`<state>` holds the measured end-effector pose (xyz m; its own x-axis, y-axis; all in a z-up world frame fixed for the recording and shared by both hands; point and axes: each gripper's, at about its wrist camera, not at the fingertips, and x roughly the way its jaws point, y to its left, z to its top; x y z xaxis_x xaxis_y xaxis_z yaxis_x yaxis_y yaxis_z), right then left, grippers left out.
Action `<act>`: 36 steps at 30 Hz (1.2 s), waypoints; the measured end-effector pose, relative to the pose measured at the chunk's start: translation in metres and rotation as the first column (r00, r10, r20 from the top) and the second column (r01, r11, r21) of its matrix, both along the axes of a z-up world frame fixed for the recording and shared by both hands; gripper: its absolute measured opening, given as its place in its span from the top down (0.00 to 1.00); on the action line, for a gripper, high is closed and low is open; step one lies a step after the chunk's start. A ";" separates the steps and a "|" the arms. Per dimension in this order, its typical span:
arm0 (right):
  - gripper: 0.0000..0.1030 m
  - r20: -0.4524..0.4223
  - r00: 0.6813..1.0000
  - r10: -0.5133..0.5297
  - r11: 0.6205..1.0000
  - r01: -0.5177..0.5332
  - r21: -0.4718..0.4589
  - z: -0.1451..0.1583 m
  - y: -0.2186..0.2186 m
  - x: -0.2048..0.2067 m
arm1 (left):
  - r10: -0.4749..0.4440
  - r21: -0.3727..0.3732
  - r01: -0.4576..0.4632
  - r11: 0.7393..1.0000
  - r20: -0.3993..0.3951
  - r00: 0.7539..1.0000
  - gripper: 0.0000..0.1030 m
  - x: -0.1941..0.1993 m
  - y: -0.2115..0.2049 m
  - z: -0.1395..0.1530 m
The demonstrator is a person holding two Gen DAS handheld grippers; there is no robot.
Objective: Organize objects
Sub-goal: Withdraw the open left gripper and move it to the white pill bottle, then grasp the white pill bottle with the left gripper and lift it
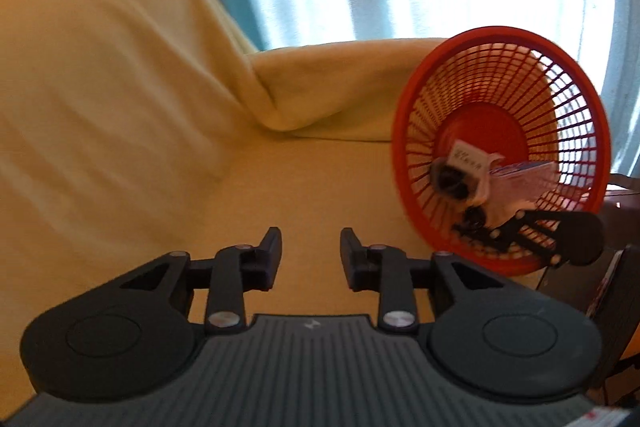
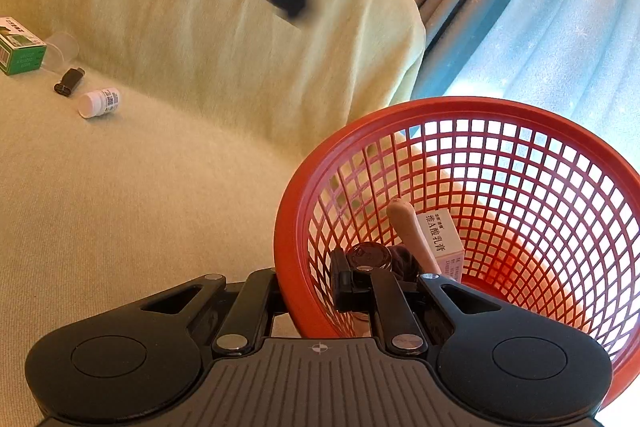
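The right gripper point(image 2: 308, 287) is seen clamped on the near rim of the red basket point(image 2: 520, 115), one finger outside the mesh wall and one inside, so that the basket is held tilted with its mouth turned toward the open sofa. The left gripper point(image 1: 311, 255) is held with its jaws parted and nothing between them, above the yellow-green sofa cover point(image 1: 120, 147) and to the left of the basket. Inside the basket several things are already gathered: a small white carton with printed characters point(image 2: 442, 235), a beige tube-like piece point(image 2: 408, 227), and a round dark cap or lid point(image 2: 368, 255), all lying low against the held side. Farther out on the seat, well apart from the basket, a green box point(image 2: 20, 51), a clear plastic cup point(image 2: 62, 51), a black lighter point(image 2: 70, 81) and a white pill bottle point(image 2: 100, 101) are left to be collected. From here, the chief risk is judged to lie in the tilt: should the basket be tipped further, the contents could slide out over the rim. The thin rim could also slip from the pinch. The pill bottle, lying on its side on soft fabric, may roll when approached, and the clear cup may be crushed or pushed away.
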<state>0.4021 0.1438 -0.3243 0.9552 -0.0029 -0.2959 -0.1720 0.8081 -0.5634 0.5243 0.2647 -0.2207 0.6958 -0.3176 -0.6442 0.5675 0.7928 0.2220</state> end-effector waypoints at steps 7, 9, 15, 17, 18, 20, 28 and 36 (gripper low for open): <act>0.93 0.000 1.000 0.000 1.000 0.000 -0.007 0.000 -0.002 -0.002 | 0.249 -0.004 -0.249 0.969 -0.038 0.968 0.39 0.004 0.085 -0.020; 0.93 0.001 1.000 -0.001 1.000 0.001 -0.008 -0.001 -0.001 -0.001 | 0.289 0.008 -0.289 0.957 -0.047 0.956 0.35 0.005 0.095 -0.033; 0.93 0.002 1.000 0.005 1.000 -0.005 -0.014 0.000 -0.004 -0.004 | 0.267 0.063 -0.263 0.963 -0.064 0.961 0.25 0.016 0.091 -0.077; 0.93 0.003 1.000 0.008 1.000 -0.007 -0.018 0.000 -0.004 -0.005 | 0.244 0.108 -0.236 0.966 -0.067 0.967 0.25 0.022 0.086 -0.092; 0.93 0.003 1.000 0.008 1.000 -0.008 -0.018 0.000 -0.004 -0.004 | 0.245 0.117 -0.235 0.965 -0.075 0.967 0.25 0.025 0.085 -0.097; 0.93 0.004 1.000 0.006 1.000 -0.006 -0.017 0.000 -0.004 -0.004 | 0.252 0.110 -0.241 0.964 -0.100 0.963 0.25 0.031 0.082 -0.107; 0.93 0.003 1.000 0.008 1.000 -0.008 -0.024 0.000 -0.004 -0.004 | 0.360 0.054 -0.356 0.933 -0.141 0.922 0.48 0.057 0.078 -0.134; 0.93 0.002 1.000 0.009 1.000 -0.009 -0.030 -0.002 -0.004 -0.005 | 0.325 0.094 -0.312 0.945 -0.181 0.928 0.74 0.056 0.076 -0.149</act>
